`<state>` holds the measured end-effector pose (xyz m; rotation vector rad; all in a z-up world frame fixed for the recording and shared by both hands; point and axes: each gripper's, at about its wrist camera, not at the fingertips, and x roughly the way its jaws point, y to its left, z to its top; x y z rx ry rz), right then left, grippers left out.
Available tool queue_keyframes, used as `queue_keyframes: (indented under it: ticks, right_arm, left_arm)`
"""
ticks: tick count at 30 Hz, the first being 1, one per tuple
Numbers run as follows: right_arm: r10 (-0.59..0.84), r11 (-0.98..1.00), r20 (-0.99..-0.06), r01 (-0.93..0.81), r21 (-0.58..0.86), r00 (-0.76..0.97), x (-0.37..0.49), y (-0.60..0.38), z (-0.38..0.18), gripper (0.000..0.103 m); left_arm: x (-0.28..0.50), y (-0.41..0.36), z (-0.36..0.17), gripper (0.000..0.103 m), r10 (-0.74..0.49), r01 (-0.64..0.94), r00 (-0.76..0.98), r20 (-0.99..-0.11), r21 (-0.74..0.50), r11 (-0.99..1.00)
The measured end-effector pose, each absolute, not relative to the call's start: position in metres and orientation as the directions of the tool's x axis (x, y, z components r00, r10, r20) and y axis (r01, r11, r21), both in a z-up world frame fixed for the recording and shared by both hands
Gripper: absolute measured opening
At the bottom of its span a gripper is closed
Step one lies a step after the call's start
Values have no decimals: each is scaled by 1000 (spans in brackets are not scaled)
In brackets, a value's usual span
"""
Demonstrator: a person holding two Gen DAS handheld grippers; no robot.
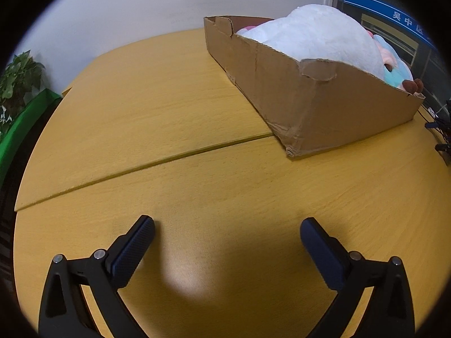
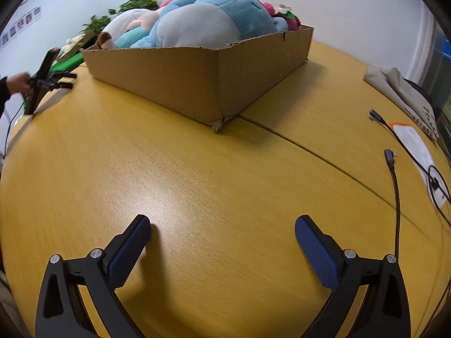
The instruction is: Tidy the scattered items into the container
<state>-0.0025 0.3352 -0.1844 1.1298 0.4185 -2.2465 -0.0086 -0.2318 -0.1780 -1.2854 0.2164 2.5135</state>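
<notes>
A shallow cardboard box [image 1: 324, 107] stands on the yellow wooden table [image 1: 197, 186], at the upper right of the left wrist view. It is heaped with plush toys, the biggest a pale blue one [image 1: 318, 33]. In the right wrist view the box [image 2: 180, 81] is ahead at upper centre, with a large blue plush [image 2: 208, 19] on top. My left gripper [image 1: 227, 232] is open and empty, low over bare table. My right gripper [image 2: 222, 231] is open and empty too. The left gripper also shows far left in the right wrist view [image 2: 50, 80].
Black cables [image 2: 394, 174] with loose plugs lie at the table's right edge beside a white paper [image 2: 417, 152] and a beige cloth [image 2: 400, 90]. A seam [image 1: 141, 166] runs across the tabletop. A potted plant [image 1: 17, 79] and a green surface stand off the left edge.
</notes>
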Motion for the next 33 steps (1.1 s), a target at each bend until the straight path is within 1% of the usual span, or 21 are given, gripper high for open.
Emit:
queue_keyframes:
  ticks: [2,4,8,11,15,33]
  right_arm:
    - [-362,-776,-807,630,-17,-466,-7,338,-184,103]
    - [-355,-783,-807,621,-18,-471,-12,340,-184,103]
    - [-351,-788,-807,615,-19,-475,-13,341,-184,103]
    - [-352,-788,-807,616,-19,-474,-13,341,-183,103]
    - [-351,-788,-807,616,-19,-474,-12,340,-184,103]
    - [-352,-788,-807,615,-19,-475,-11,340,-184,103]
  left_arm:
    - [-12,-234,-178,103,206,-343,-548,-811,-6,-939]
    - [-35,-245,-179,103,204,-341,-545,-813,-8,-940]
    - [-43,-248,-179,103,203,-339,-545,-814,-8,-941]
    - [-21,-236,-181,103,203,-342,-549,-811,-4,-940]
    - [-11,-232,-182,103,204,-346,-550,-810,-2,-938]
    - [-9,-234,-185,103,207,-352,-550,-809,0,-936]
